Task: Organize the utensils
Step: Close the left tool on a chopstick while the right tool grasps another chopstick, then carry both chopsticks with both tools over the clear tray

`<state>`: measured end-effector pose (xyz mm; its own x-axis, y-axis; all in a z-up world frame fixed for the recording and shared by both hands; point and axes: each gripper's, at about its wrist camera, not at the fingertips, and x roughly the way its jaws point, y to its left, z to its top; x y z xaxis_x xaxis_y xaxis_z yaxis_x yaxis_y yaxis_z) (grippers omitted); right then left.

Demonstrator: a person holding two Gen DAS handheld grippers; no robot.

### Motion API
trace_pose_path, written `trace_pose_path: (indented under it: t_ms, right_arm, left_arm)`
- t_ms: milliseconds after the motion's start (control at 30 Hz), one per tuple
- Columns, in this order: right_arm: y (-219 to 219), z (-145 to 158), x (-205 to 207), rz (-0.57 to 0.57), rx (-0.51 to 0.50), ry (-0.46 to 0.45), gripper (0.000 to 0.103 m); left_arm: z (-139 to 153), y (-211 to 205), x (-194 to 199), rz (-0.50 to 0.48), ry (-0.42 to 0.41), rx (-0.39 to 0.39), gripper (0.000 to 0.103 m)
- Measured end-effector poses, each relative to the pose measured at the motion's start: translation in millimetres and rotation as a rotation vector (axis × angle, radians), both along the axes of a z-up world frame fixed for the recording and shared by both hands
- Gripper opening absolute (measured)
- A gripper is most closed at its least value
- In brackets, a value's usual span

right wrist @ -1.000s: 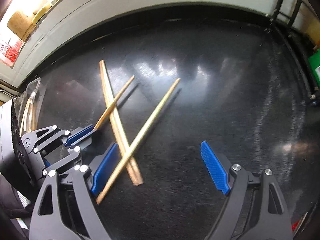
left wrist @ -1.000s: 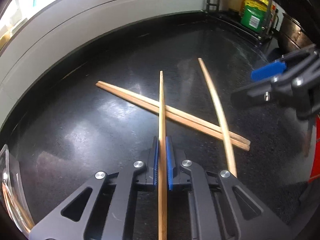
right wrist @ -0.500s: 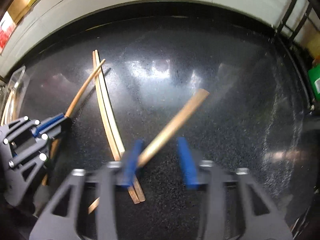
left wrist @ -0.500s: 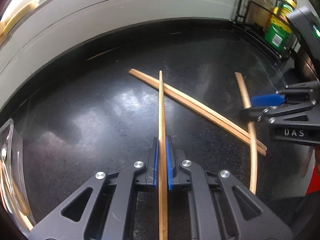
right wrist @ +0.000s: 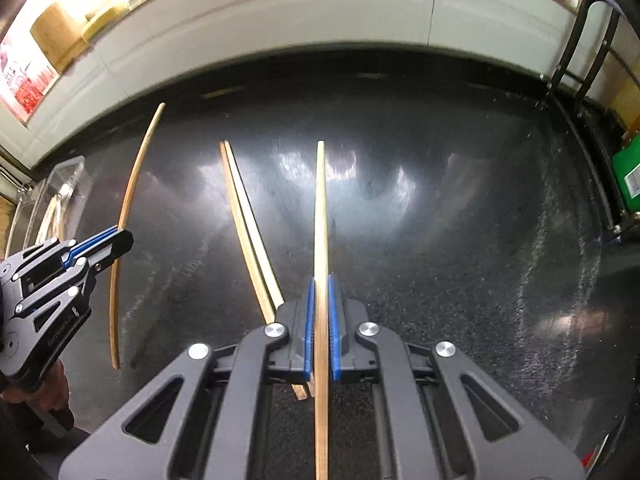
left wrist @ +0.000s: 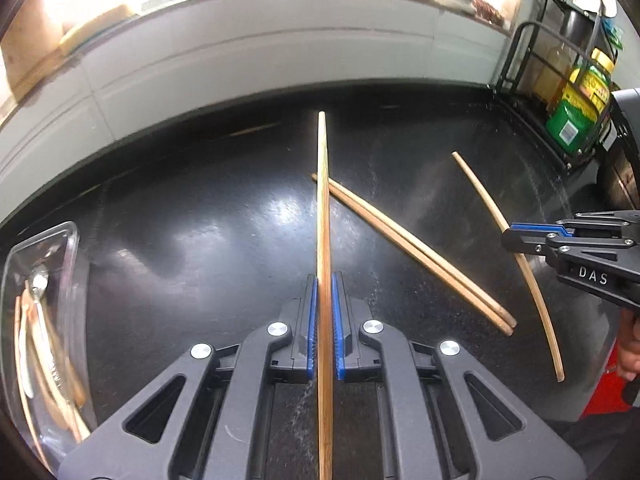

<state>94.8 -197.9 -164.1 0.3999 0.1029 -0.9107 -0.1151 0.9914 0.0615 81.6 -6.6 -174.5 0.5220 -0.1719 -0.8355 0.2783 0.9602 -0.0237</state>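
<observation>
Going left to right on the black countertop (left wrist: pixel 208 240): one clear glass tray (left wrist: pixel 60 248) is sitting at the far left with a metal spoon (left wrist: pixel 38 284) and some wooden utensils in it, too blurry to count. Then four chopsticks total. The left gripper (left wrist: pixel 324 280) is angling down at the counter and pinching one chopstick (left wrist: pixel 323 200) tight between its blue pads, the stick running straight out ahead of it. Two loose chopsticks (left wrist: pixel 408 248) are lying side by side, touching, flat on the counter between the two grippers. The right gripper (right wrist: pixel 319 280) is also pointing steeply down, its jaws closing with the fourth chopstick (right wrist: pixel 320 208) already squeezed between the pads. A bit of the person's hand (left wrist: pixel 628 344) is showing behind it. Far right, one black wire rack (left wrist: pixel 560 60) is holding a green-labelled bottle (left wrist: pixel 580 116).
</observation>
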Motion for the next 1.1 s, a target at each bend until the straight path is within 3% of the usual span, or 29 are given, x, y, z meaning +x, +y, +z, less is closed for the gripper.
trace_pose_path:
  t_ms: [367, 700, 1100]
  right_arm:
    - [5.7, 48.7, -29.9, 0.047, 0.022, -0.096, 0.007]
    - [22.1, 57.6, -48.1, 0.089, 0.033, -0.134, 0.007]
    - [76.7, 93.8, -58.0, 0.202, 0.068, -0.177, 0.007]
  left_arm:
    - [39.9, 5.7, -25.6, 0.071, -0.027, 0.022, 0.007]
    - [58.2, 25.0, -47.7, 0.139, -0.051, 0.038, 0.007]
    - [87.8, 71.3, -67.1, 0.236, -0.062, 0.020, 0.007]
